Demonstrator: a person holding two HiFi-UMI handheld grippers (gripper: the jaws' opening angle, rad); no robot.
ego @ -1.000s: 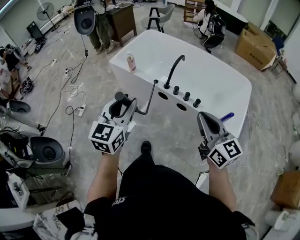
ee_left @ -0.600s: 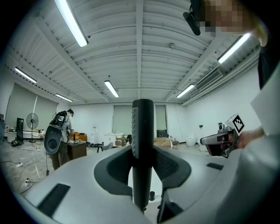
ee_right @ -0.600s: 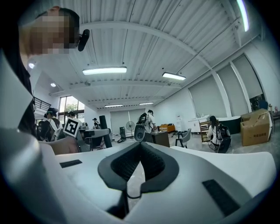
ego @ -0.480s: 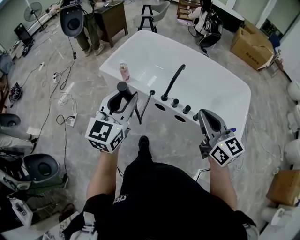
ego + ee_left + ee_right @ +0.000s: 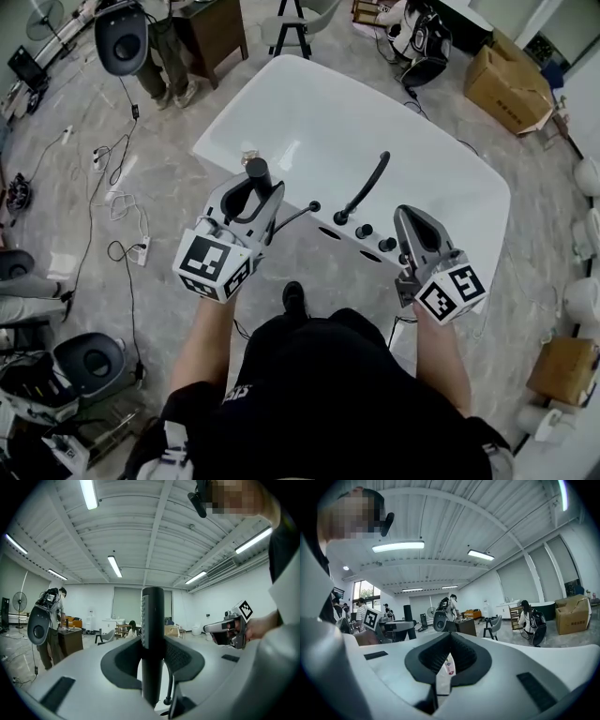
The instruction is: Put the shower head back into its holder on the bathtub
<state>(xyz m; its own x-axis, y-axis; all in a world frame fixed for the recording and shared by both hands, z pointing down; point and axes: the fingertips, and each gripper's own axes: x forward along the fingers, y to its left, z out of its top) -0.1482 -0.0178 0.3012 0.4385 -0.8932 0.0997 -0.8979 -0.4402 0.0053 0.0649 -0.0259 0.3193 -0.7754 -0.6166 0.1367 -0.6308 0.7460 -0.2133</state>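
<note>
Grips the shower head (image 5: 152, 620) in the left claw (image 5: 152, 660), pads set partway apart and pressed on its black handle, upright between them. Holds it nearly level, out ahead of the chest, and in the head view against the near rim of the white bathtub (image 5: 309, 103). Trails a thin black hose (image 5: 295, 217) from under that claw across to the tub's deck.

Has the right claw (image 5: 450, 641) closed on nothing, tips together, with only a narrow slit lower down. Shows through that slit a pink-labelled bottle (image 5: 448, 664) standing on the tub. Carries this claw alongside the left one, well apart from it, also toward the near rim.

Faces, on the deck between the two claws, a curved black faucet (image 5: 367, 186) and a row of black knobs (image 5: 375, 238).

Farther out, beyond the tub: a cardboard box (image 5: 511, 80), a seated person (image 5: 417, 37), a dark wooden cabinet (image 5: 211, 33), and loose cables (image 5: 122, 202) across the marbled floor (image 5: 56, 187).
</note>
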